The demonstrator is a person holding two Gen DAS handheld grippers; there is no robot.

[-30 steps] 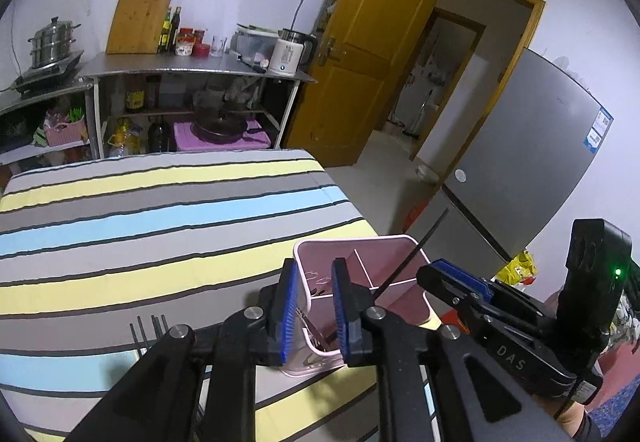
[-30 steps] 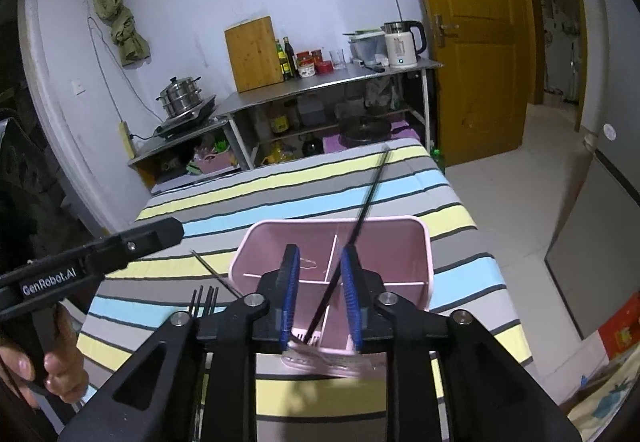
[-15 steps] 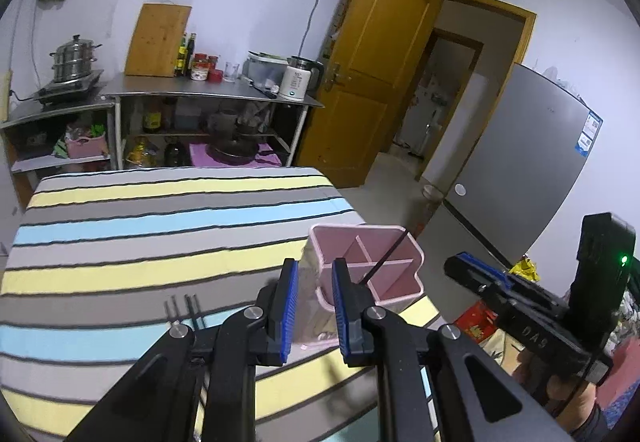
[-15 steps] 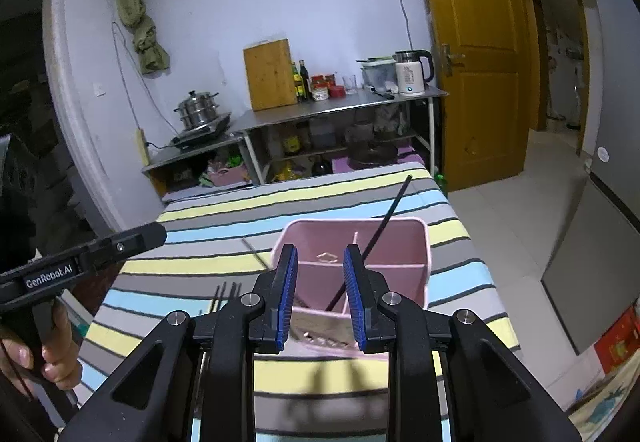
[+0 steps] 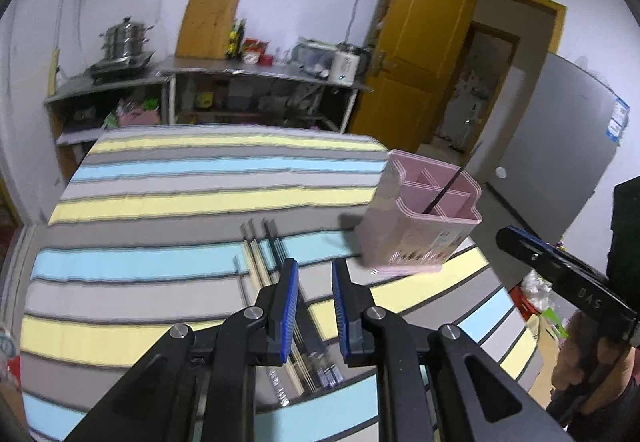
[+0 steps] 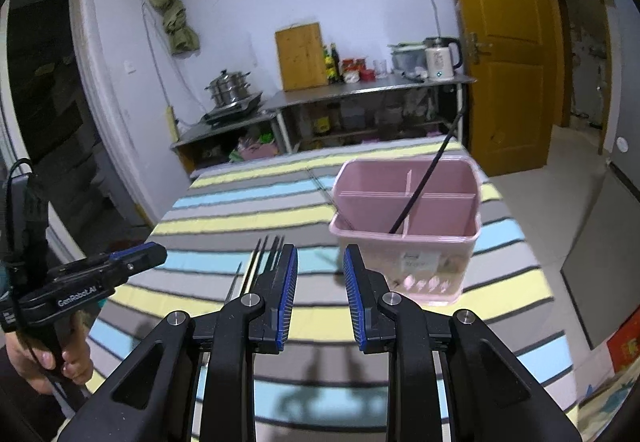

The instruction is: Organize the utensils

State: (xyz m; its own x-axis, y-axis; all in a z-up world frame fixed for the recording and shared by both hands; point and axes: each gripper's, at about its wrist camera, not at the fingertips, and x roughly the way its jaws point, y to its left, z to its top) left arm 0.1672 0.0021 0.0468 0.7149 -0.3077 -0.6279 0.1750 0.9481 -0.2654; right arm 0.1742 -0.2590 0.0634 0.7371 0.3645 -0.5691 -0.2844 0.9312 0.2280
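A pink divided utensil holder (image 5: 420, 220) (image 6: 406, 226) stands on the striped table near its right edge. One black chopstick (image 6: 424, 182) (image 5: 446, 190) leans in it. Several chopsticks and forks (image 5: 264, 254) (image 6: 264, 254) lie in a row on the cloth to the holder's left. My left gripper (image 5: 313, 306) is open and empty, hovering above that row. My right gripper (image 6: 320, 294) is open and empty, pulled back from the holder, which stands just ahead and to its right.
The striped tablecloth (image 5: 180, 202) covers the table, whose right edge drops to the floor by a grey fridge (image 5: 560, 146). Metal shelves with a pot, cutting board and kettle (image 6: 440, 58) line the back wall. A yellow door (image 6: 504, 54) stands at the right.
Both grippers pulled back and away from the holder. My right gripper let go of the black chopstick, which now leans in the holder. My left gripper swung left over the loose utensils.
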